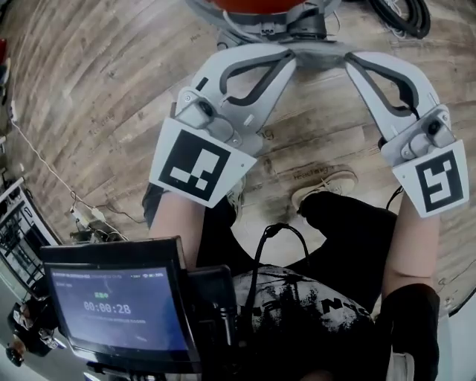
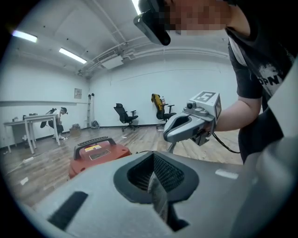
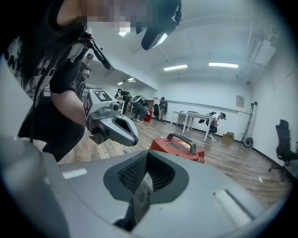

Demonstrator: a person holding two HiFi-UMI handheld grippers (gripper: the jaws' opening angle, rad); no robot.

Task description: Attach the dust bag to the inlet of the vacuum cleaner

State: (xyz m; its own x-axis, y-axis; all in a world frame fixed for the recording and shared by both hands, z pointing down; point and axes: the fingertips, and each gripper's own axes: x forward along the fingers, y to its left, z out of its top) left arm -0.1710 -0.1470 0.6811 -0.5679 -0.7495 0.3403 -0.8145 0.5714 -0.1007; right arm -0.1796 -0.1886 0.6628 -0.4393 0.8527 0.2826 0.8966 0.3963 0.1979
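Head view, looking steeply down: the left tool (image 1: 282, 59) and right tool (image 1: 357, 63) angle in toward each other above the wooden floor (image 1: 89, 97), their tips near but apart. Just past them, at the frame's top edge, sits the red vacuum cleaner (image 1: 253, 6), with a black hose (image 1: 405, 16) coiled beside it. Each gripper view shows its own jaws pressed together with nothing between them – both tools are closed and empty. The vacuum cleaner stands on the floor ahead with its handle up. No view shows the dust bag, and the inlet cannot be made out from these angles.

The likeliest trouble from here is a start without the part: the bag must be found first, and jaws left closed would nudge it away rather than take it. With the tips converging, the tools could also knock together – or a bag collar pinched off-centre might crumple or seat crooked on the inlet. The hose lying close by could snag a tool or a foot.
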